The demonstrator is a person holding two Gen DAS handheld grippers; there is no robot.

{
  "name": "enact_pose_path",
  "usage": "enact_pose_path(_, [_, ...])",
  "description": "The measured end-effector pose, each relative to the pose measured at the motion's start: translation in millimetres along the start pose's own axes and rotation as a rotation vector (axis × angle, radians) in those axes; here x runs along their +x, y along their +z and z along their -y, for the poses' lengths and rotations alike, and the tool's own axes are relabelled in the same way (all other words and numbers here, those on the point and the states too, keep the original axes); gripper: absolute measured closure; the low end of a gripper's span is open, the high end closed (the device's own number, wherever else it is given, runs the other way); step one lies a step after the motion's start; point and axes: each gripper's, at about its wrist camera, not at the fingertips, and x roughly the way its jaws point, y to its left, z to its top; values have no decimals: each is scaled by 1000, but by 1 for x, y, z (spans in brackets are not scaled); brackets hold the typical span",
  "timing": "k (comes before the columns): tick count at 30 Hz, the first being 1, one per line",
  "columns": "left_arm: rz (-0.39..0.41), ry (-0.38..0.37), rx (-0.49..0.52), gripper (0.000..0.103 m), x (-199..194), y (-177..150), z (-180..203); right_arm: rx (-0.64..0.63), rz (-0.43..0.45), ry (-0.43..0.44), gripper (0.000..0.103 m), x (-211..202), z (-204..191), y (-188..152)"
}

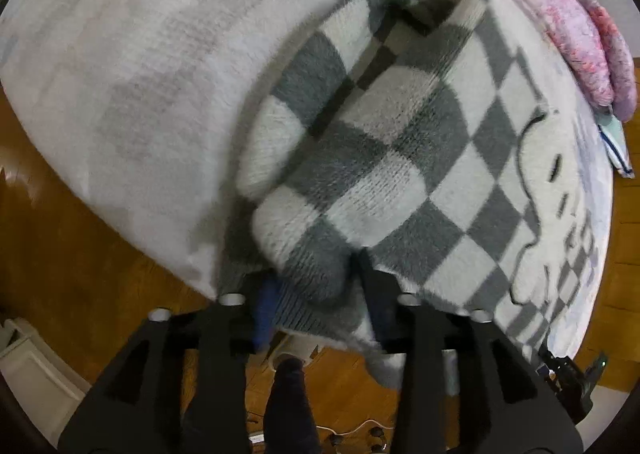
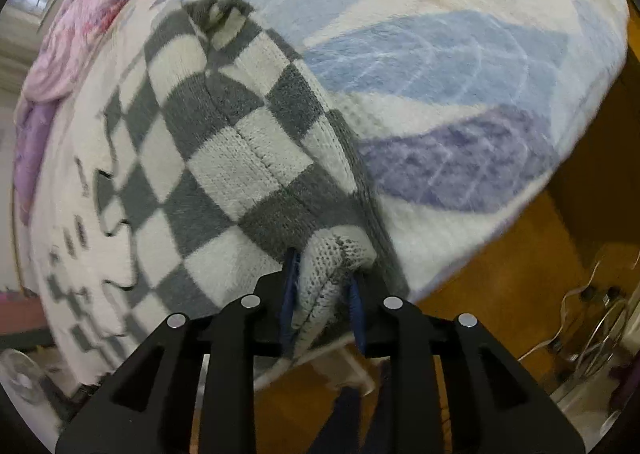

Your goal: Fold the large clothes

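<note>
Wooden floor below and to both sides, with a bed edge rising straight ahead of both grippers, covered by a pale plush blanket.

Nearest the left gripper: jaws partly apart, blue pads either side of a thick fold of the grey-and-white checkered sweater, ribbed hem bunched between the fingers; blurred, so cannot tell whether the pads press firmly. Beyond the fingers, sweater spread across the blanket, one part doubled over on itself just ahead and to the left, a line-drawn cartoon figure on the flat part to the right. Farther right and beyond, crumpled pink bedding along the far edge.

Nearest the right gripper: jaws narrow, blue pads clamped on a white knit corner of the same sweater, cloth pinched and bulging out between the fingertips. Ahead and to the left, a long checkered fold running away from the gripper. To the right, blanket printed with blue and purple leaf shapes. Far left, pink bedding again.

No containers to be made out.
</note>
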Motion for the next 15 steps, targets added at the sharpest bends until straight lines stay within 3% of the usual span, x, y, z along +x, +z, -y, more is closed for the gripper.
enact_pose_path(2, [4,-8,20,55,-13,1,-5,52,-9,31,77,-17,3,-1])
enact_pose_path(4, [0,-10,18,51,-23,5,-9,26,2,12,75,-41,-4,-1])
enact_pose_path(6, [4,-16,-21,48,-34,9,-15,-55,40,-123,66,-60,-17,1])
enact_pose_path(8, [28,-19,-58,47,-45,14,-21,-132,91,-205,66,-73,-31,6])
enact_pose_path(10, [63,-19,-70,33,-51,19,-23,-212,140,-148,66,-82,-57,13])
enact_pose_path(11, [79,-21,-65,31,-51,23,-22,-237,147,-109,70,-79,-68,14])
enact_pose_path(15, [63,14,-34,26,-33,46,-21,-405,119,59,102,-46,-155,30])
